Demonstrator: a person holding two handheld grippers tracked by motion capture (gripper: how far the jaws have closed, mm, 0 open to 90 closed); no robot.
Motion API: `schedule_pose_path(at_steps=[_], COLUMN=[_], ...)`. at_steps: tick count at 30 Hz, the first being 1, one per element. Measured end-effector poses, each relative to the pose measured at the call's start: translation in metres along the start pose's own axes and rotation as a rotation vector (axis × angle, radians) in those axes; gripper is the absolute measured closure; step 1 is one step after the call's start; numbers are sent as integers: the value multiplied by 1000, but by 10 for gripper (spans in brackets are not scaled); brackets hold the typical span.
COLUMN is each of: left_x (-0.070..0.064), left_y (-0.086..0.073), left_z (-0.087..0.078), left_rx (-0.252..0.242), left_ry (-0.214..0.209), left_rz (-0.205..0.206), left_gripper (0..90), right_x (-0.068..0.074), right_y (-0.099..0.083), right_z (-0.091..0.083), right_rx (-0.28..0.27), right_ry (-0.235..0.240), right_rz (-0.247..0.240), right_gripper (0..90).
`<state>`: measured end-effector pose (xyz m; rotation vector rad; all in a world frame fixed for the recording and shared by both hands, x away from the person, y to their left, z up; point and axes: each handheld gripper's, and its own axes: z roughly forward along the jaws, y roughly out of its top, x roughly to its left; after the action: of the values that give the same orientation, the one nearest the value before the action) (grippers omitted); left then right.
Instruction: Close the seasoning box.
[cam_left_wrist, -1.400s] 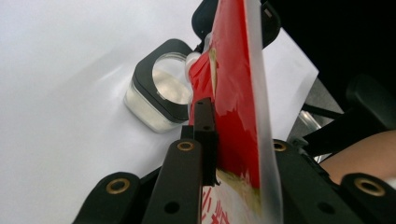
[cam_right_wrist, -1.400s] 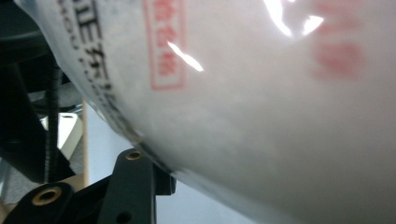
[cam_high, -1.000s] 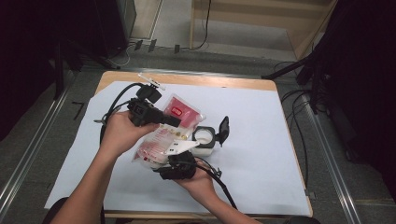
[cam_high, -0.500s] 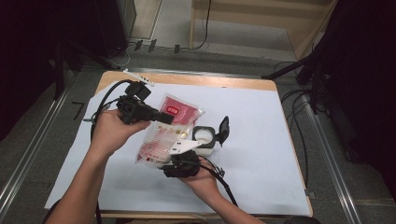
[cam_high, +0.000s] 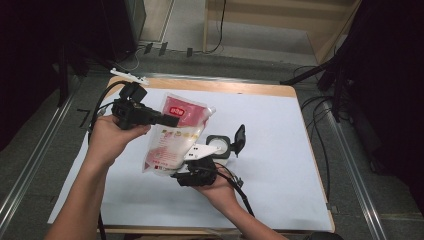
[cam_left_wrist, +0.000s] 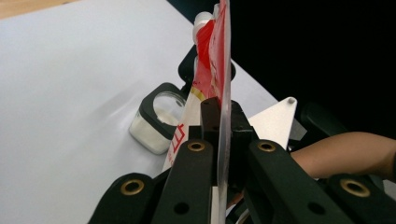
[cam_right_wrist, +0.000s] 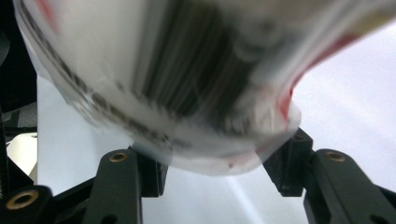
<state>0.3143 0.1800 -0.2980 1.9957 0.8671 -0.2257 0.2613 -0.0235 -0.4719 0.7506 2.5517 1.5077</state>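
Between both tools, pouch (cam_high: 175, 135), left tool (cam_high: 167, 120) clamping its edge, right tool (cam_right_wrist: 212, 179) seemingly gaping beneath.

Both forearms are bare, with no sleeves in sight. The left hand-held gripper (cam_high: 170, 120) is black and boxy, with a black cable looping behind it; its jaw links carry brass-coloured rivets. The right hand-held gripper (cam_high: 187, 172) is black too, topped by a pale grey three-cornered plate, with a black cable trailing back.
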Motion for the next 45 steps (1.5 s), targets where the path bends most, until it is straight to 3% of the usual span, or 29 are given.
schedule_pose_path(at_steps=[4,9,13,15,20,25,30,33,36,41,45], left_x=[1,11,24,31,49,59,66,73,79,86,88], left_y=[0,-1,-5,-7,-11,-12,-14,-18,-21,-29,-36], left_z=[-5,-11,-13,-13,-6,7,19,27,31,28,20], left_rx=[-29,-43,-61,-66,-84,-113,-147,-139,-97,-123,-136], left_ry=[0,59,149,192,235,276,294,299,317,278,278], left_rz=[5,9,-18,-37,-64,-16,51,50,39,5,-4], left_gripper=[900,900,900,900,900,900,900,900,900,900,892], right_x=[-4,-7,-9,-12,-17,-19,-21,-24,-26,-31,-36], right_y=[-1,0,2,2,2,4,6,6,6,7,6], right_z=[-1,-3,-6,-6,-8,-12,-16,-17,-18,-21,-22], right_rx=[12,13,14,33,51,45,63,68,72,70,80], right_ry=[1,13,33,69,96,105,104,100,98,90,83], right_rz=[18,26,42,60,72,70,59,62,71,82,97], right_gripper=[470,470,460,450,448,444,453,455,457,462,469])
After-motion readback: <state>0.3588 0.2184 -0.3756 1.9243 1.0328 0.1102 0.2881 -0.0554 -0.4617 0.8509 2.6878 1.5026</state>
